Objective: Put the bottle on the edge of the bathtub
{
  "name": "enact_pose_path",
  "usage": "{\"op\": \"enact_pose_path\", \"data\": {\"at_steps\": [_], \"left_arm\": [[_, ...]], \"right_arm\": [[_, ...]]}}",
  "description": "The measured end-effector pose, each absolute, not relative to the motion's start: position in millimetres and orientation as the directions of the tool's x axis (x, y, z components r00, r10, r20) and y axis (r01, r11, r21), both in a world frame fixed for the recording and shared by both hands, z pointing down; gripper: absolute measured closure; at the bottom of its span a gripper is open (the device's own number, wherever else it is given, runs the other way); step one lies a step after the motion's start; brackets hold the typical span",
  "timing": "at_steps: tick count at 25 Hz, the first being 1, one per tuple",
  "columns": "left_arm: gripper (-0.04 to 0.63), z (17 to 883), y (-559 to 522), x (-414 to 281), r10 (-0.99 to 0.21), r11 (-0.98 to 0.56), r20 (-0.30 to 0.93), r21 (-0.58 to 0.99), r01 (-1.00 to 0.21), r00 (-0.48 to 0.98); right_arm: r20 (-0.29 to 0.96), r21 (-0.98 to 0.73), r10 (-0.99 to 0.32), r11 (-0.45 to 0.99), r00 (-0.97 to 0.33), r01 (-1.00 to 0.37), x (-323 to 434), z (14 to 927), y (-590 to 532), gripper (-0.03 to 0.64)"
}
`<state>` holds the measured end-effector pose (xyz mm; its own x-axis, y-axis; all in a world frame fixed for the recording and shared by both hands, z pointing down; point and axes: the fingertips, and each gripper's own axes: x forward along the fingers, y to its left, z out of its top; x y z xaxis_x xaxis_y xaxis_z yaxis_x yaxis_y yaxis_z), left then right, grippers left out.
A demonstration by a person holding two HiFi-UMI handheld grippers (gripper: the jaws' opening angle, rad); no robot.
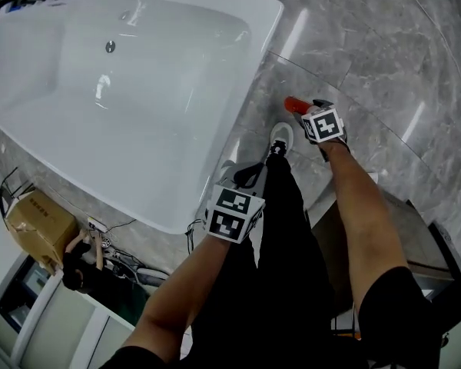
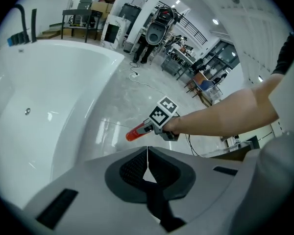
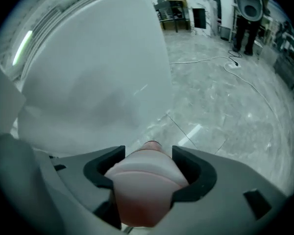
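Observation:
A red-orange bottle (image 1: 294,104) sticks out of my right gripper (image 1: 313,115), which is shut on it above the grey marble floor, right of the white bathtub (image 1: 131,98). In the right gripper view the bottle (image 3: 144,182) fills the space between the jaws and points at the tub's outer wall (image 3: 103,67). The left gripper view shows the same bottle (image 2: 135,132) held out by the right gripper (image 2: 161,119). My left gripper (image 1: 242,181) hangs near the tub's near corner; its jaws (image 2: 147,160) meet with nothing between them.
The tub's rim (image 1: 238,106) runs along its right side. A cardboard box (image 1: 40,221) and cables lie at lower left. A person's shoe (image 1: 280,137) stands on the floor between the grippers. Furniture and people (image 2: 154,33) stand far across the room.

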<state>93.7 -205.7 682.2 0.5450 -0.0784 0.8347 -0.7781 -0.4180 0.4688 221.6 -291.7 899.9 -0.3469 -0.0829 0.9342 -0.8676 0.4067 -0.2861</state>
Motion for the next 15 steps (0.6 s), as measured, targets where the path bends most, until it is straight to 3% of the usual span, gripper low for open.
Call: {"op": "enact_pose_path", "data": {"at_steps": [6,15], "left_arm": [[0.577,708,-195,94,-0.035,-0.44,0.837,0.478,-0.76,0.547],[0.577,746,-190,91,-0.018,-0.386,0.835,0.502,-0.774,0.55]], "right_arm": [[0.973,-0.133,-0.048,0.678,-0.224,-0.723,208,948,-304,0.293],[0.988,-0.054,-0.044,0.803,-0.15,-0.594,188,1029,-318,0.293]]}}
